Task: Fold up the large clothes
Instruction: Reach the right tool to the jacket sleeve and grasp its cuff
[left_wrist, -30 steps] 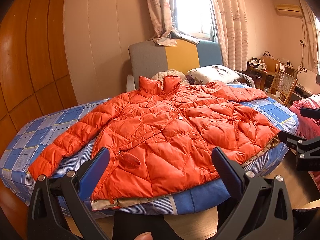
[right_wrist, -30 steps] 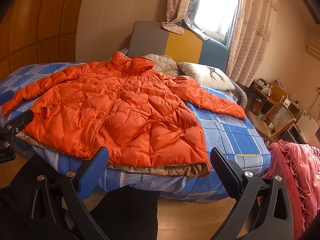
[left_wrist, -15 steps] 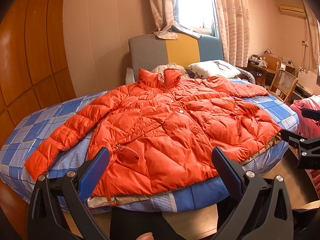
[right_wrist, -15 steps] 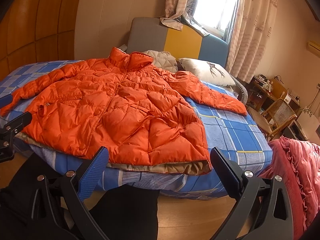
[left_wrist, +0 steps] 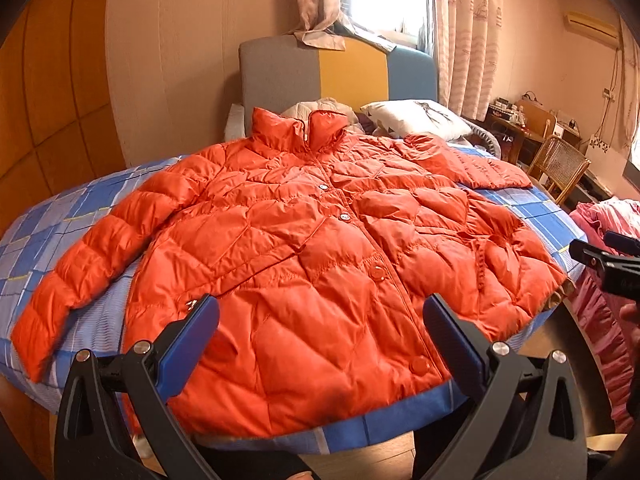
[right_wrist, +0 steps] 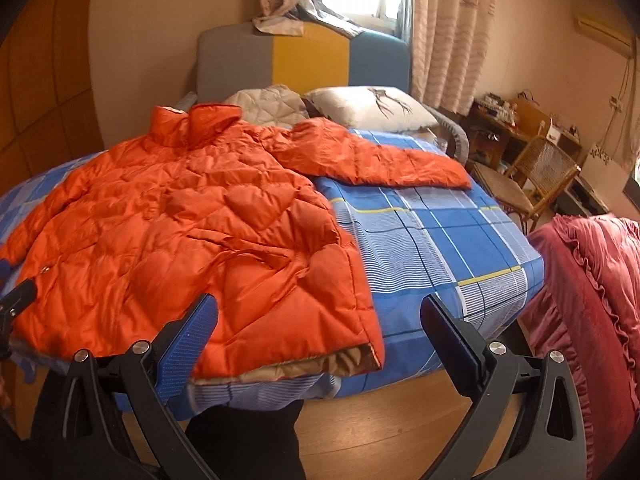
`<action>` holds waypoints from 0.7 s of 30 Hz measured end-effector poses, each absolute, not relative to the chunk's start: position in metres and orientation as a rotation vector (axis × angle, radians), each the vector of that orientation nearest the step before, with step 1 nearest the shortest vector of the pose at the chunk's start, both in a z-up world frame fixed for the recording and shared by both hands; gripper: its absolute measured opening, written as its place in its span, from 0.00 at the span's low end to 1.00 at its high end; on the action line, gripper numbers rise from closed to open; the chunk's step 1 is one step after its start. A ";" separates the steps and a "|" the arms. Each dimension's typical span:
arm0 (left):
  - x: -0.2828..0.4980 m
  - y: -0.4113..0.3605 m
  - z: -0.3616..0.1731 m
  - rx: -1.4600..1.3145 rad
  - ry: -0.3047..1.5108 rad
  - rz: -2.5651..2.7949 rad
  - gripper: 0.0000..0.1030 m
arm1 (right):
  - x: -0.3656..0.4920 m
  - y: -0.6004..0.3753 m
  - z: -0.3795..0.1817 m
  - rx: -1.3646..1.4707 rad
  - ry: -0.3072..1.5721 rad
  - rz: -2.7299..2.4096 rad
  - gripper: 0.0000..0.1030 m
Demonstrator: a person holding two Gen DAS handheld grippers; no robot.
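Both grippers (left_wrist: 320, 344) (right_wrist: 318, 340) hang wide open over the jacket (left_wrist: 312, 264), so slick puffy fabric could easily slip once pinched.

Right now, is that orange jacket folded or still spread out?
Spread out. The jacket lies flat, front up, on the bed, both sleeves stretched sideways, no fold made. Both grippers are open and hold nothing.

My left hand-held gripper (left_wrist: 320, 344) has its jaws spread wide, nothing between the blue pads (left_wrist: 188, 346). My right hand-held gripper (right_wrist: 318, 344) is spread just as wide and carries nothing. The two sit side by side at about the same height: the right one's tip pokes into the left view's right edge, with part of my hand (left_wrist: 631, 314) just below it.
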State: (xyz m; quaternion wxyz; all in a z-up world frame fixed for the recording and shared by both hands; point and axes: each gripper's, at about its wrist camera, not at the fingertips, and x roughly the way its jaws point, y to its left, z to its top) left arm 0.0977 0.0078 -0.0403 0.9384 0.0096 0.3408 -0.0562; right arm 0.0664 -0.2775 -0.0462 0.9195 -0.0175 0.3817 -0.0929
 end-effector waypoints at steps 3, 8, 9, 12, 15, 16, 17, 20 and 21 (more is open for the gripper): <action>0.111 0.006 -0.044 0.022 0.718 -0.099 0.98 | 0.086 -0.286 -0.051 -0.039 0.799 -0.218 0.97; 0.140 0.008 -0.051 0.001 0.760 -0.086 0.98 | 0.120 -0.306 -0.053 -0.024 0.811 -0.252 0.97; 0.146 0.007 -0.052 0.006 0.764 -0.077 0.98 | 0.129 -0.312 -0.055 -0.017 0.815 -0.259 0.97; 0.162 0.007 -0.055 0.008 0.775 -0.067 0.98 | 0.159 -0.334 -0.064 0.020 0.845 -0.293 0.97; 0.180 0.006 -0.059 0.002 0.794 -0.065 0.98 | 0.186 -0.359 -0.073 0.074 0.870 -0.326 0.97; 0.186 0.006 -0.060 0.001 0.798 -0.061 0.98 | 0.196 -0.369 -0.076 0.095 0.875 -0.339 0.97; 0.189 0.007 -0.062 -0.001 0.803 -0.061 0.98 | 0.202 -0.377 -0.079 0.115 0.880 -0.352 0.97; 0.203 0.011 -0.069 -0.030 0.833 -0.074 0.98 | 0.231 -0.415 -0.089 0.220 0.898 -0.409 0.93; 0.206 0.012 -0.071 -0.045 0.840 -0.074 0.98 | 0.238 -0.423 -0.091 0.231 0.902 -0.431 0.89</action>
